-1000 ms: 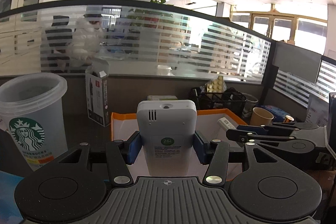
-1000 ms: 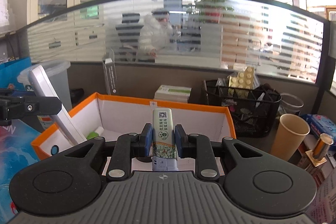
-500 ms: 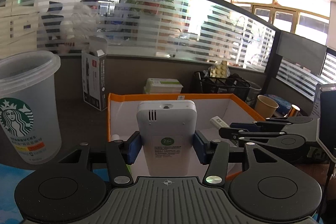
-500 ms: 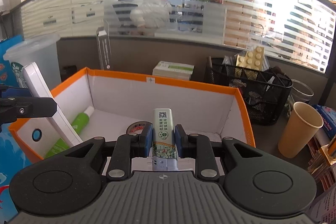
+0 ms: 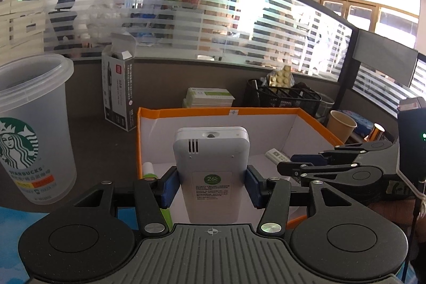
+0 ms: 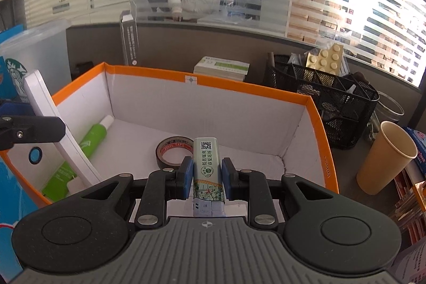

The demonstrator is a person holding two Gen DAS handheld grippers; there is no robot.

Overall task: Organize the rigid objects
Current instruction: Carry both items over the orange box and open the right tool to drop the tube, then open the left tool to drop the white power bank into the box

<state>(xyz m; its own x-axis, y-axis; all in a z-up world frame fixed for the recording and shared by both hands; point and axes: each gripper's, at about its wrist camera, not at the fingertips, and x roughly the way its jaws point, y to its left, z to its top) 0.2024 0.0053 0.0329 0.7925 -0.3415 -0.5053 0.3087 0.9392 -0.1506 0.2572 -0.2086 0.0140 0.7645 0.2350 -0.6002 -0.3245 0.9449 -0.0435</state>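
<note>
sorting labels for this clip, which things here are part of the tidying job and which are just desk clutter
Part of the job:
white remote, clamped in the left gripper
small green tin, clamped in the right gripper
orange-rimmed box
tape roll and green tube, both in the box

Lying about:
Starbucks cup
paper cup
black mesh organizer

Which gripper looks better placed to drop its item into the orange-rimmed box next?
Right gripper, probably: its green tin hangs over the orange-rimmed box's floor; the left gripper's white remote is at the near-left wall.

Box floor [image 6: 239, 151] open right of tape [image 6: 174, 152] (tube [image 6: 91, 139] left).
</note>
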